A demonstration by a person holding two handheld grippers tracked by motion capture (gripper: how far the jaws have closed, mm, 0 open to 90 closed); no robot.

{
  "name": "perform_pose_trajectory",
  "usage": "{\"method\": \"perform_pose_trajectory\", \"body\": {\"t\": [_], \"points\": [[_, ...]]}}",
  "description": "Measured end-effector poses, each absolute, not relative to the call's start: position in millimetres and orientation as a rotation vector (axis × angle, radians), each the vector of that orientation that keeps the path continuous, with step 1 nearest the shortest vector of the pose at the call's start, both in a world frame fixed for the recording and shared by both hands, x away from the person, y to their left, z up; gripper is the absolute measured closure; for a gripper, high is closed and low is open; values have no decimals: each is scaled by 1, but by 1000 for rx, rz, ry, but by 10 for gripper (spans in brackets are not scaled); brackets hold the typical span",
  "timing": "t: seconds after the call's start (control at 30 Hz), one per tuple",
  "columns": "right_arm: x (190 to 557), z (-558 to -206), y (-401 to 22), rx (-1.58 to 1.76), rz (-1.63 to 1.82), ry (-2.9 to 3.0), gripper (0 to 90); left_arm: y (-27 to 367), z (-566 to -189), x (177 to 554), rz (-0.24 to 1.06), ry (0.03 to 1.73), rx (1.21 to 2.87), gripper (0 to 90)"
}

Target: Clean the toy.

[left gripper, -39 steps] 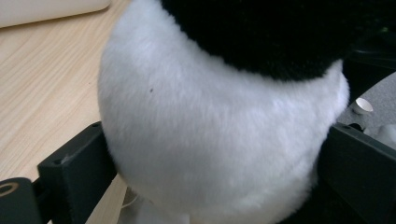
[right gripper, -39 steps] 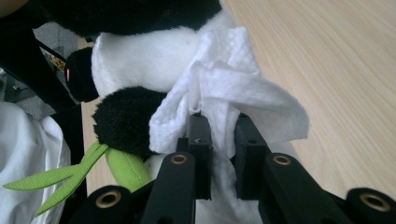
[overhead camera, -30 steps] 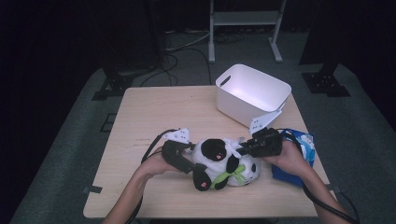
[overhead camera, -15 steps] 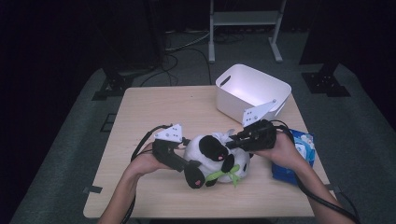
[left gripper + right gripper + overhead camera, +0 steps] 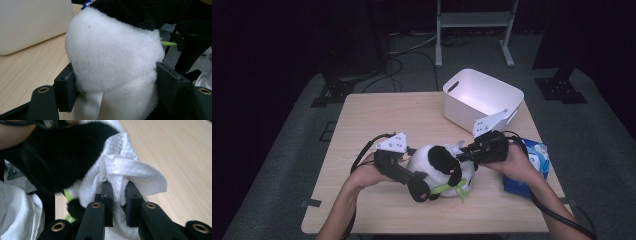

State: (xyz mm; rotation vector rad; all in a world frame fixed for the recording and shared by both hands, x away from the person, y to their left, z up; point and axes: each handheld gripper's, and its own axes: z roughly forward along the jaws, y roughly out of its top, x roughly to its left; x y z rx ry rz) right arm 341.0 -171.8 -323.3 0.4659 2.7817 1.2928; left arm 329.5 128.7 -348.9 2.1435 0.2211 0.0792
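The plush toy (image 5: 439,170), white with black patches and a green ribbon, sits near the front edge of the table (image 5: 377,115), between the two hands. In the left gripper view its white body (image 5: 112,55) fills the space between the jaws, both pads pressing into the fur, so the left gripper (image 5: 412,179) is clenched on the toy; its jaws have just been shifting a little, with the toy between them. The right gripper (image 5: 464,155) comes in from the other side, clamped tight on a white wipe (image 5: 125,170) that is bunched against the toy's fur beside a black patch (image 5: 57,157). In the high view the wipe (image 5: 460,146) shows as a small white fold at the toy's top right. The left hand (image 5: 367,172) and right hand (image 5: 517,165) hold the grippers low over the wood. Behind the right hand lies a blue packet (image 5: 537,160), partly covered by it. Farther back, near the far right corner, stands a white bin (image 5: 482,97), well apart from the toy
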Motion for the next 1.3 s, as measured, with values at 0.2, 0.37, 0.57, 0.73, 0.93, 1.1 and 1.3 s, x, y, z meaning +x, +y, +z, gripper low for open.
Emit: {"method": "perform_pose_trajectory", "body": {"t": [0.2,0.37,0.57,0.73,0.93,1.1,1.3], "points": [[346,-348,-179,536,1139,2830,792,128,-350,332,79,231,2139,225],[347,-353,-183,571,1161,2834,792,125,-350,331,78,235,2134,205],[347,-355,-184,578,1135,2837,793,125,-351,332,70,244,2132,177],[347,-357,-186,580,1137,2834,792,124,-349,333,61,246,2121,175],[348,-361,-193,622,1151,2823,792,114,-344,338,56,232,2138,187],[351,-361,-198,654,1218,2815,793,109,-338,346,40,224,2137,272],[358,-360,-191,649,1283,2823,798,116,-325,352,47,216,2136,272]]}}
